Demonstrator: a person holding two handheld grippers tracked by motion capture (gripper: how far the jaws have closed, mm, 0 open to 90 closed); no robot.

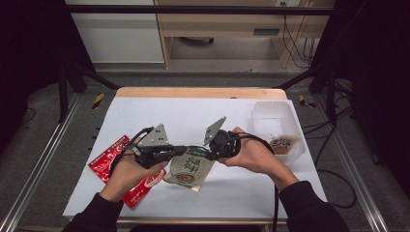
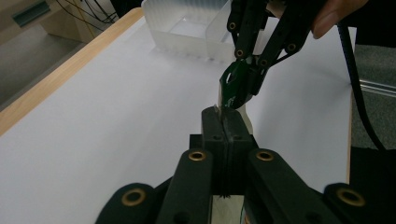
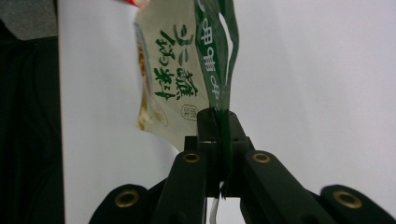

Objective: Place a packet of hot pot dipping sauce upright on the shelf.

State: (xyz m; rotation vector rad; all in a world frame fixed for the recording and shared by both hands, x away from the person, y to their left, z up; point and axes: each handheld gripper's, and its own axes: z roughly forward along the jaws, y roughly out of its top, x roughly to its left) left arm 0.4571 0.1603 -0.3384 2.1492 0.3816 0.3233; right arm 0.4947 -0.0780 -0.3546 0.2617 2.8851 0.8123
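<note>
White paper covers the surface [image 1: 159, 116] in front of me, with a wooden edge at the far side and a clear plastic container [image 1: 275, 118] off to my right. Between my two hands hangs the green and cream sauce pouch [image 1: 189, 167], lifted at its top edge and sagging down toward the paper. A red packet [image 1: 109, 162] lies flat beneath my left forearm.

My left gripper [image 1: 175, 152] has its fingers [image 2: 224, 133] pressed together on the pouch's top seam, and my right gripper [image 1: 209, 152] is clamped on the same seam from the other side — in the right gripper view the fingers [image 3: 217, 128] pinch the green strip with no gap showing. The two grips sit just beside each other.

I judge this pouch to be light and soft — a thin film that buckles and twists, as the green band already does above my right fingers. The contents look loose and will slump to the bottom. The film is likely slick, so the flat sealed seam is the right place to hold: stiffest part, no filling behind it. Pulling apart there should tear it, but a jerk could spill the filling.
</note>
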